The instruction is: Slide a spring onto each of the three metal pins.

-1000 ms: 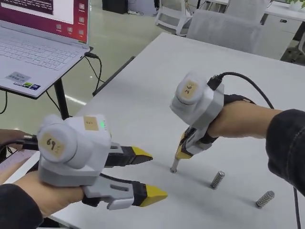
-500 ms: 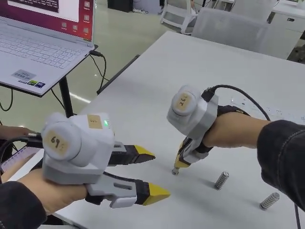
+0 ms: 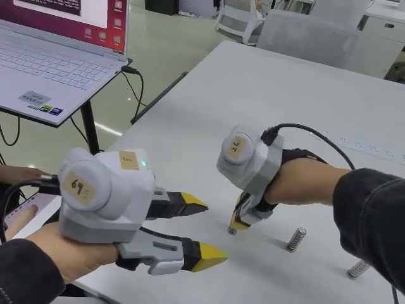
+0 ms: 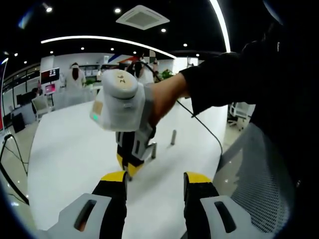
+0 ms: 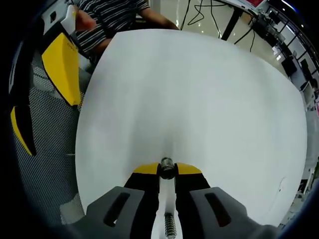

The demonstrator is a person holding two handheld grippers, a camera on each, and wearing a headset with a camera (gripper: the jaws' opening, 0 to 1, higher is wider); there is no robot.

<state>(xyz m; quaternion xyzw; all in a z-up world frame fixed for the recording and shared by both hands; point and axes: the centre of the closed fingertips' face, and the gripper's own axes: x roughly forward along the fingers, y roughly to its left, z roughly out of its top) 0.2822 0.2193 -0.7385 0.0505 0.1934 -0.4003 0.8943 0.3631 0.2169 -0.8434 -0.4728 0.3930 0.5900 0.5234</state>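
**White worktop carrying two springs and a pin**

The worktop is a plain white slab that runs from the lower left of the head view to the upper right, with a dark edge on its left side. Right of lower centre a spring stands on it. A second spring stands near the lower right corner, apart from the first. Left of the first spring a pin touches the surface, its upper part clamped in the right claw. A faint row of marks crosses the far right.
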